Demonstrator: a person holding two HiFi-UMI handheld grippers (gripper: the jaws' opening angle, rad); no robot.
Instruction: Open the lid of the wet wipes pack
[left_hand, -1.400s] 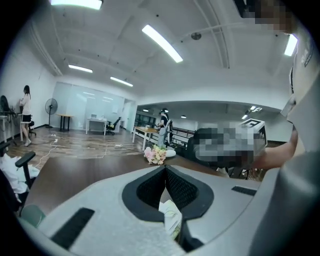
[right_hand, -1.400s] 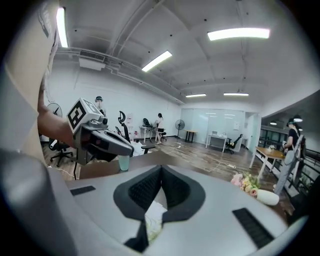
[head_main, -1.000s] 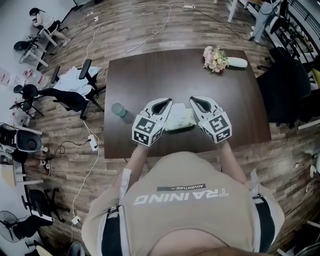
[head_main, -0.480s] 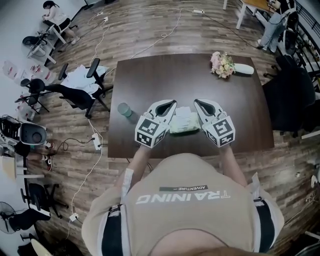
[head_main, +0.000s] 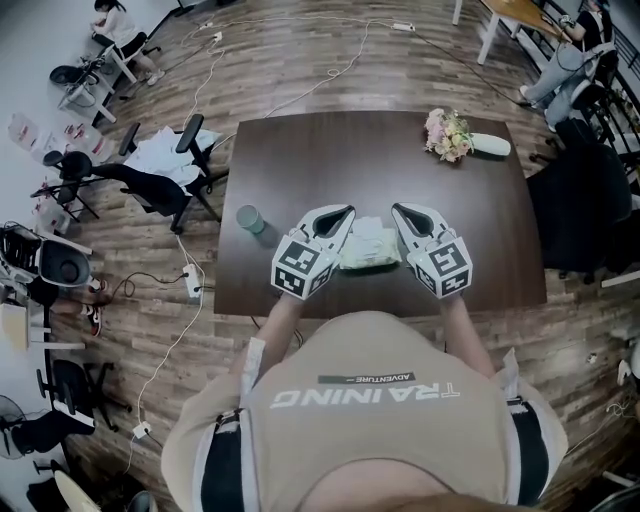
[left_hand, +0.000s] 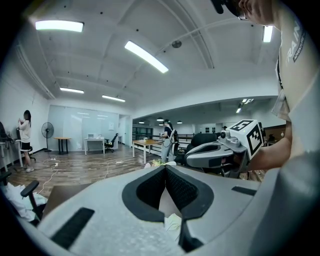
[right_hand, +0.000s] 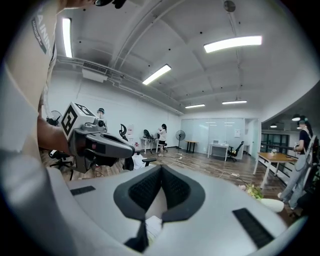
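The wet wipes pack (head_main: 369, 245), pale green and white, lies flat near the front edge of the dark table (head_main: 330, 160). My left gripper (head_main: 346, 211) flanks its left side and my right gripper (head_main: 398, 208) its right side, both pointing away from me. In the left gripper view the left gripper (left_hand: 165, 168) has its jaws meeting at the tips, with a bit of the pack (left_hand: 173, 221) showing below them. In the right gripper view the right gripper (right_hand: 161, 167) is likewise shut, over a sliver of the pack (right_hand: 152, 225). Neither holds anything. The pack's lid is hidden.
A small green cup (head_main: 250, 218) stands left of the left gripper. A bouquet (head_main: 447, 134) and a white vase (head_main: 492, 146) lie at the table's far right corner. Office chairs (head_main: 150, 190) stand left of the table, with cables across the wooden floor.
Only the head view has shifted slightly. Both grippers and the pack stay where they were.
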